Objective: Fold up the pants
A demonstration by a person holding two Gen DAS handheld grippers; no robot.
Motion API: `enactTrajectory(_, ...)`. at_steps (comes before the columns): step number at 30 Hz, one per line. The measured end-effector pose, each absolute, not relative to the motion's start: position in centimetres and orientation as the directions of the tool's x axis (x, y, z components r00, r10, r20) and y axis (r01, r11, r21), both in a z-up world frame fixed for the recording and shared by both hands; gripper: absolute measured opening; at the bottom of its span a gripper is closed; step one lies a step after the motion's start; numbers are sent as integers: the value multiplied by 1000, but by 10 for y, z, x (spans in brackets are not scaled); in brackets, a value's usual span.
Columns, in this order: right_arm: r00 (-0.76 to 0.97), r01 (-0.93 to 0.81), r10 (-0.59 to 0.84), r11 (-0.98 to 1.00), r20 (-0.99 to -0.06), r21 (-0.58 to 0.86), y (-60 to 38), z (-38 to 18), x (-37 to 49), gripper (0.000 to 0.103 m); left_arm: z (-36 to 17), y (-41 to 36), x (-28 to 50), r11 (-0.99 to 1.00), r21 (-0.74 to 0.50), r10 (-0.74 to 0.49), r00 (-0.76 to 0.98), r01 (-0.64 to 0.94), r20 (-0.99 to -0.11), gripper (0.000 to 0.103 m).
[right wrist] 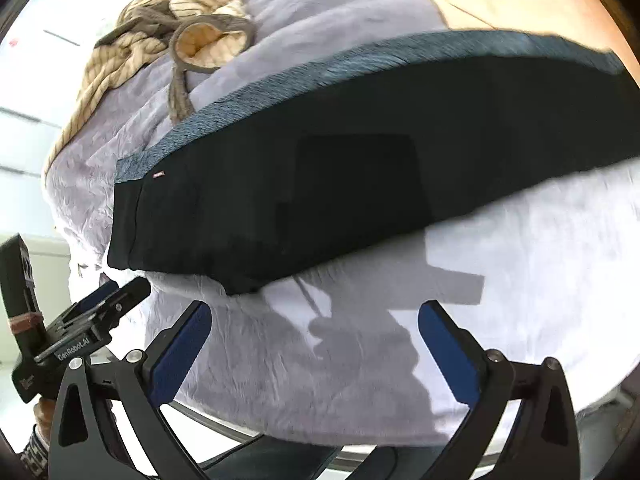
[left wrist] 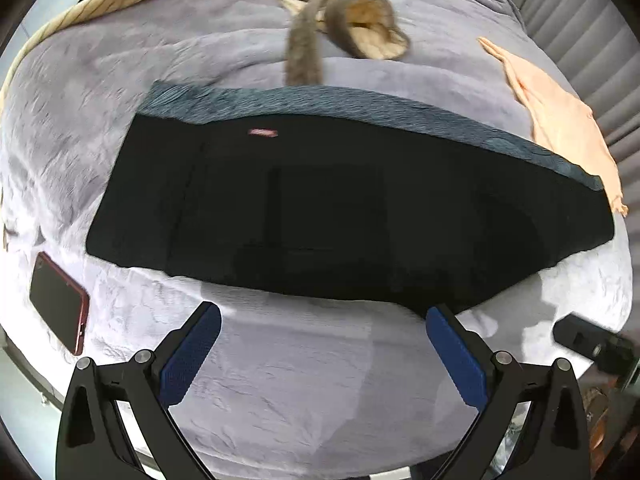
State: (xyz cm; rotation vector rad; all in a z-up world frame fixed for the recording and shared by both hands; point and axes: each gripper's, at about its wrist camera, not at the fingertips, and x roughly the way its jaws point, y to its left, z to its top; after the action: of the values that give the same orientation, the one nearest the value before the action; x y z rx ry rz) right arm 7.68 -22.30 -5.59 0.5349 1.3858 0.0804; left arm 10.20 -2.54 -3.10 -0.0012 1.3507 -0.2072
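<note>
Black pants (left wrist: 340, 216) with a grey-blue waistband (left wrist: 360, 110) and a small red label lie flat and folded on a lilac blanket (left wrist: 280, 380). They also show in the right wrist view (right wrist: 340, 184). My left gripper (left wrist: 322, 316) is open and empty, just in front of the pants' near edge. My right gripper (right wrist: 314, 312) is open and empty, over the blanket just short of the pants' near edge. The left gripper shows at the left edge of the right wrist view (right wrist: 100, 304), near the pants' corner.
A dark phone with a red case (left wrist: 58, 300) lies on the blanket at the left. A beige and grey striped garment (left wrist: 352, 20) is heaped at the back. A peach cloth (left wrist: 560, 120) lies at the right. The bed edge runs below the grippers.
</note>
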Motion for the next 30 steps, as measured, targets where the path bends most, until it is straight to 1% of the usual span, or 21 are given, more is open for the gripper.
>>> enactTrajectory(3, 241, 290, 385, 847, -891, 444, -227, -50, 64, 103, -14, -33, 113, 979, -171, -193, 244, 109, -951, 103)
enactTrajectory(5, 272, 309, 376, 838, -886, 450, -226, -47, 63, 103, 5, -32, 124, 971, -233, -240, 306, 59, -921, 103)
enactTrajectory(8, 336, 349, 311, 836, -889, 424, -227, -37, 65, 103, 43, -30, 137, 955, -296, -272, 432, 12, -860, 103)
enactTrajectory(12, 385, 384, 254, 830, -887, 404, -226, -28, 80, 103, 101, -30, 143, 936, -351, -281, 617, 9, -735, 103)
enactTrajectory(14, 407, 393, 241, 825, -881, 406, -225, -23, 88, 103, 121, -30, 147, 918, -396, -304, 664, 13, -683, 103)
enactTrajectory(17, 441, 406, 214, 818, -871, 407, -220, -14, 100, 103, 139, -24, 153, 861, -508, -349, 697, -25, -626, 103)
enactTrajectory(19, 465, 416, 192, 815, -864, 404, -215, -6, 107, 103, 147, -22, 153, 840, -538, -321, 738, -67, -594, 103)
enactTrajectory(20, 473, 415, 186, 815, -861, 404, -212, -4, 109, 103, 150, -25, 151, 855, -515, -292, 761, -64, -579, 103)
enactTrajectory(22, 483, 398, 194, 820, -854, 411, -206, 1, 114, 103, 153, -34, 152, 894, -447, -266, 762, -34, -590, 103)
enactTrajectory(23, 489, 388, 202, 821, -849, 419, -206, 2, 114, 103, 151, -42, 153, 923, -385, -259, 740, 0, -621, 103)
enactTrajectory(26, 486, 367, 210, 832, -848, 416, -215, 2, 112, 103, 137, -59, 152, 963, -259, -238, 680, 73, -694, 103)
enactTrajectory(28, 474, 382, 193, 834, -859, 398, -228, 0, 107, 103, 126, -64, 149, 969, -230, -232, 653, 90, -721, 103)
enactTrajectory(30, 458, 410, 166, 832, -873, 374, -246, -2, 101, 103, 111, -71, 149, 966, -234, -255, 595, 114, -762, 103)
